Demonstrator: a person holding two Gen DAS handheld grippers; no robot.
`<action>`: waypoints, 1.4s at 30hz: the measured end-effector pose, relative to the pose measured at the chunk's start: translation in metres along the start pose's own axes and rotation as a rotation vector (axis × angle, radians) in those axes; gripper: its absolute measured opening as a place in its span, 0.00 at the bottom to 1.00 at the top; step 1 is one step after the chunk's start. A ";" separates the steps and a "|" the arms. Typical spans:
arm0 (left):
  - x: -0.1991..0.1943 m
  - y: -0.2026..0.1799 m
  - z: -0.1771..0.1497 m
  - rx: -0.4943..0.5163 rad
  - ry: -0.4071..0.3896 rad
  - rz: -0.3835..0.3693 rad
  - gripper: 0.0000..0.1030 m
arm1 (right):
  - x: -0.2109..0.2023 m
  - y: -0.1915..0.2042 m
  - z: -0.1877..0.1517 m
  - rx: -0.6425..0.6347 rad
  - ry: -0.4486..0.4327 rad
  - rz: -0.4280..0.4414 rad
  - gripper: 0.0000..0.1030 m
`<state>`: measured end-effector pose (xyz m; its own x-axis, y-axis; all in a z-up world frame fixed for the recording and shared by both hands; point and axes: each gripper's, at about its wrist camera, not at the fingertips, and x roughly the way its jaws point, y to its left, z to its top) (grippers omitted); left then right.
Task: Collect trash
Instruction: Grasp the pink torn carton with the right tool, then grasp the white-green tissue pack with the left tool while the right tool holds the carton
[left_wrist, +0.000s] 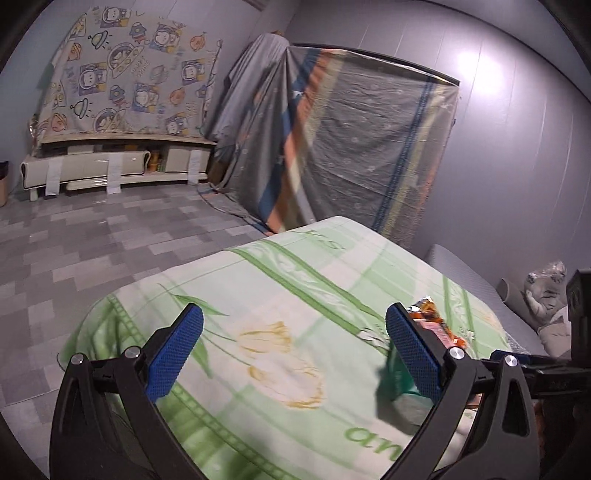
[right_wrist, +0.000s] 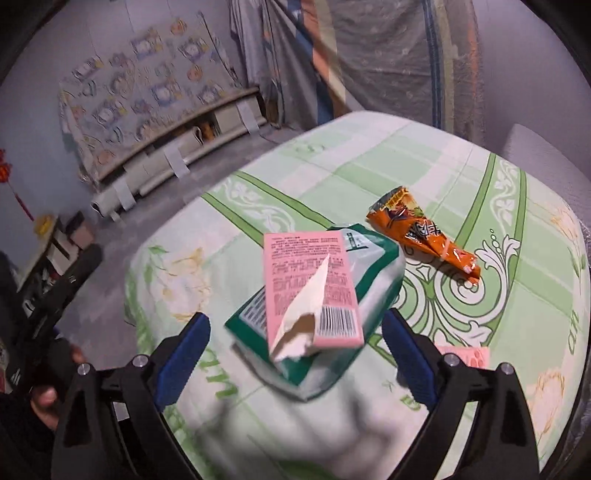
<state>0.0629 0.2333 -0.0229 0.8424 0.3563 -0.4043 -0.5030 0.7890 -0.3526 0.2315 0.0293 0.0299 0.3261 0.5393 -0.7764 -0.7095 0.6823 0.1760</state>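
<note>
I see grey-walled room, grey tiled floor (left_wrist: 110, 236) ahead-left of both tongs. Green floral sheet (left_wrist: 288, 295) beneath them. Right gripper (right_wrist: 295, 345) spread, green pack (right_wrist: 373, 266) and torn pink box (right_wrist: 314, 284) between its fingers, apparently untouched. Orange wrapper (right_wrist: 424, 236) beyond-right. Left gripper (left_wrist: 295, 345) spread, holding nothing.

We read only "an" in green on the bedsheet (left_wrist: 295, 295); pink carton (right_wrist: 314, 284) print & barcode too small.
</note>
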 end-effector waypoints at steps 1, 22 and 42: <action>0.003 0.002 -0.002 0.005 0.008 0.003 0.92 | 0.012 0.001 0.007 0.005 0.037 -0.019 0.88; 0.049 -0.048 -0.035 0.264 0.291 -0.130 0.92 | 0.022 -0.031 0.011 0.163 0.058 -0.007 0.52; 0.106 -0.172 -0.067 0.561 0.566 -0.332 0.92 | -0.080 -0.065 -0.032 0.258 -0.155 0.128 0.53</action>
<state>0.2254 0.1012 -0.0615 0.6303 -0.1215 -0.7668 0.0473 0.9918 -0.1183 0.2319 -0.0738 0.0609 0.3499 0.6839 -0.6402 -0.5753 0.6962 0.4293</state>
